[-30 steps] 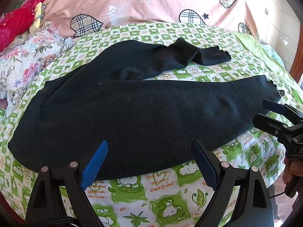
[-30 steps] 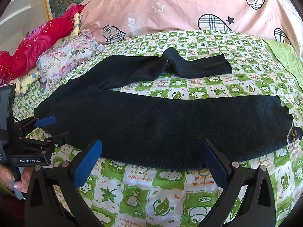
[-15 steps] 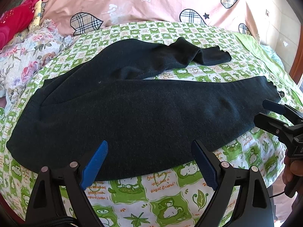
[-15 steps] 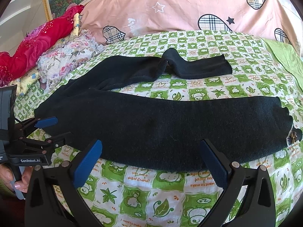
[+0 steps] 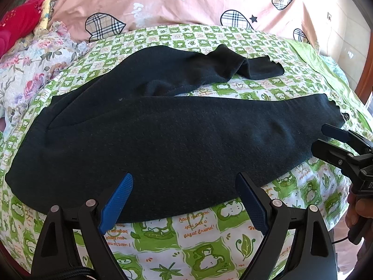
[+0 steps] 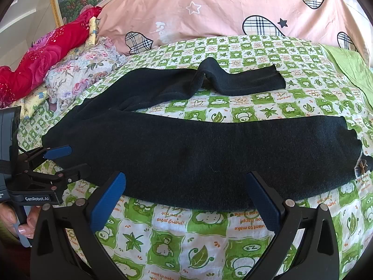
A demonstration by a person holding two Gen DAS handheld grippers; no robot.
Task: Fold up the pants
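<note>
Black pants [image 5: 177, 137] lie spread on the green patterned bed, waist at the left, legs to the right. The near leg lies flat; the far leg [image 5: 233, 67] is bunched and bent. The pants also show in the right wrist view [image 6: 198, 158]. My left gripper [image 5: 184, 198] is open and empty, just above the near edge by the waist half. It also shows at the left of the right wrist view [image 6: 67, 161]. My right gripper [image 6: 186, 198] is open and empty at the near edge of the near leg. It shows by the cuff in the left wrist view [image 5: 326, 137].
A pink pillow with plaid hearts [image 6: 221, 11] lies across the back. Red [image 6: 44, 58] and floral bedding [image 6: 81, 72] is piled at the far left. A green sheet [image 6: 349, 70] lies at the far right. The bed edge is just below the grippers.
Both grippers have edged slightly forward towards the near edge of the pants. Both stay open. The pants have not moved.
</note>
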